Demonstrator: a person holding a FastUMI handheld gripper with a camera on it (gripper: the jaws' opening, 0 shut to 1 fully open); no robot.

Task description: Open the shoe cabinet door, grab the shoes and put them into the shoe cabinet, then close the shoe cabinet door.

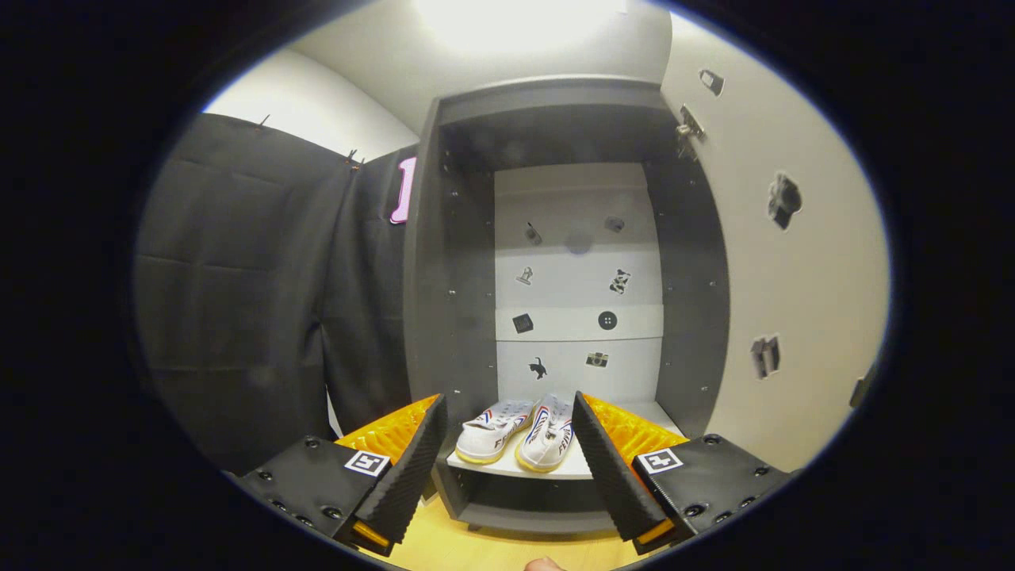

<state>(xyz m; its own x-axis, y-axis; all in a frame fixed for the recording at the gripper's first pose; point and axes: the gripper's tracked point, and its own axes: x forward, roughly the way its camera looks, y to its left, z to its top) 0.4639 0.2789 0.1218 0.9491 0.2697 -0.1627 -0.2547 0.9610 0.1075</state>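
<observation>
The grey shoe cabinet (452,262) stands straight ahead with its door (793,262) swung wide open to the right. A pair of white shoes (519,434) with yellow soles and red-and-blue stripes rests side by side on the cabinet's bottom shelf (571,466), toes toward me. My gripper (507,476) is open, its fingers spread well apart with nothing between them. The shoes sit beyond the fingertips, seen through the gap, and the fingers do not touch them.
The cabinet's pale back panel (579,270) carries several small stickers, as does the inside of the open door. A black cloth wall (254,301) hangs to the cabinet's left. Wooden floor (492,543) lies below the cabinet base. A fingertip (545,565) peeks in beneath the gripper.
</observation>
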